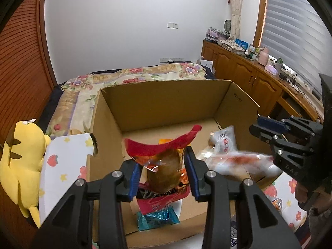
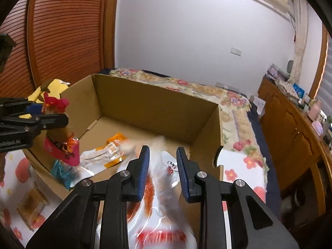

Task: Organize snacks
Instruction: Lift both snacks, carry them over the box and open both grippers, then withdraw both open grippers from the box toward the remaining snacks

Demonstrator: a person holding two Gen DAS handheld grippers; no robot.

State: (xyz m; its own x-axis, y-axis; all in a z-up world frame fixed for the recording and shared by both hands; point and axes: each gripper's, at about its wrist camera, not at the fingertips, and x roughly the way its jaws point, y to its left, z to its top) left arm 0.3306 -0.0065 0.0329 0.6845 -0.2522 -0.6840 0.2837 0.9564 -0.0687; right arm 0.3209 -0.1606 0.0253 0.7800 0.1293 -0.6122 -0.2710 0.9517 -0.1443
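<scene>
- Cardboard box (image 1: 157, 103) is our landmark: above its near end the left gripper (image 1: 164, 172) pinches a red-topped snack packet (image 1: 164, 166) between its blue pads.
- Just right of it, the right gripper (image 2: 162, 172) has a blurred white-and-red bag (image 2: 164, 186) between its fingers – whether they press on it, we cannot tell.
- We judge it best to lower both well inside the walls before letting go, clear of the orange packet (image 2: 112, 147) already on the floor.
- Beyond the box lies a floral bedspread (image 1: 132, 76); beside it, a yellow plush toy (image 1: 18, 161). Wooden cabinets (image 1: 244, 70) line the window wall.
</scene>
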